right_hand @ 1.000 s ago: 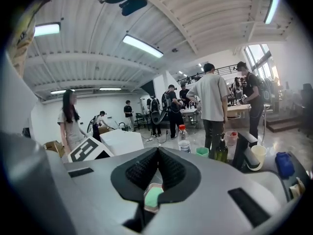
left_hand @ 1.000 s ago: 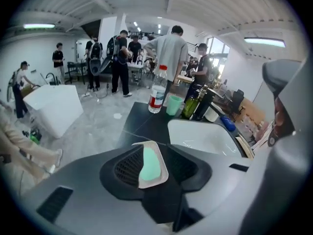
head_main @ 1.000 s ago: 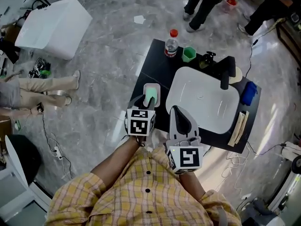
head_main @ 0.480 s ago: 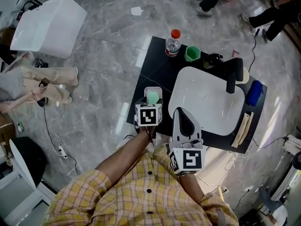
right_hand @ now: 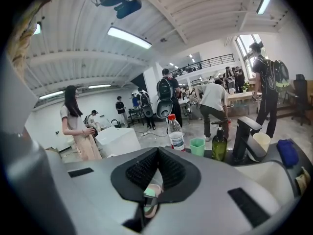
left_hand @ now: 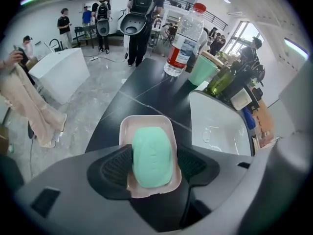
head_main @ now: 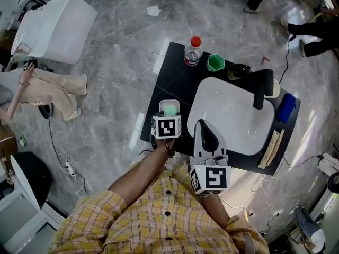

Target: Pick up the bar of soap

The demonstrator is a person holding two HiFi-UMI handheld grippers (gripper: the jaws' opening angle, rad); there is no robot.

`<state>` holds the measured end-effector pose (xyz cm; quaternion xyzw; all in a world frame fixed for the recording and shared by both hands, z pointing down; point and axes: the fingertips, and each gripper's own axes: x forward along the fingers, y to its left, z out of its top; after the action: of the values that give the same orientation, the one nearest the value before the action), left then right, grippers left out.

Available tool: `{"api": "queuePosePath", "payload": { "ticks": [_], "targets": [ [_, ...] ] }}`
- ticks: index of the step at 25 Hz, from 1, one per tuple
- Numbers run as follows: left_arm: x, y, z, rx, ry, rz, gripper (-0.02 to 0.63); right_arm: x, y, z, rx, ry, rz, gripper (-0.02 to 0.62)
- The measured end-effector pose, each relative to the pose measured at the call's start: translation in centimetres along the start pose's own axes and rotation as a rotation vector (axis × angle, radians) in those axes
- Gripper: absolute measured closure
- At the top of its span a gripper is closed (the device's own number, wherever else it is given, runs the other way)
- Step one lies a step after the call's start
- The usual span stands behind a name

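Since one second earlier, the left gripper (left_hand: 152, 163) has closed in over the soap dish (left_hand: 146, 122), and its jaws have gone from narrow to wide.

1. Black table (head_main: 175, 73): carries all items below.
2. White sink basin (head_main: 233, 115): occupies the right part of the table, with a black faucet (head_main: 259, 86) at its far edge.
3. Right gripper (right_hand: 157, 170): hovers over the near edge of the basin, with its jaws together and nothing between them.
4. Left gripper: its jaws stand spread, one pad on each side of the dish.
5. Water bottle (head_main: 194, 51), red cap: upright at the far edge, beside a green cup (head_main: 215, 62).
6. Soap dish: at the table's left edge, near the basin.
7. Bar of soap (left_hand: 151, 155), pale green: lies in the dish, between the left jaws, not lifted.
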<state>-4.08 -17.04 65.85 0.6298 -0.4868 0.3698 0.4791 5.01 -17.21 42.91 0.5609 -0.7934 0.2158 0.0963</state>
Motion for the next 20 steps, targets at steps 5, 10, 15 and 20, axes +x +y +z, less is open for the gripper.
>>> {"api": "queuePosePath", "payload": {
  "ticks": [5,10,15,20],
  "targets": [
    [-0.5,0.5,0.4,-0.093,0.015,-0.027,0.334,-0.3,-1.1,0.0,0.029,0.007,-0.017,0.577],
    [-0.7,1.2,0.8,-0.085,-0.004,0.003,0.339,-0.1,-1.6,0.1,0.037,-0.002,-0.011,0.577],
    [-0.5,1.1,0.6,-0.064,0.025,0.022,0.339,-0.2,-1.3,0.1,0.046,0.001,-0.004,0.577],
    [-0.5,1.3,0.4,-0.096,0.045,-0.008,0.344,-0.4,-1.5,0.6,0.057,-0.008,-0.009,0.577]
  ]
}}
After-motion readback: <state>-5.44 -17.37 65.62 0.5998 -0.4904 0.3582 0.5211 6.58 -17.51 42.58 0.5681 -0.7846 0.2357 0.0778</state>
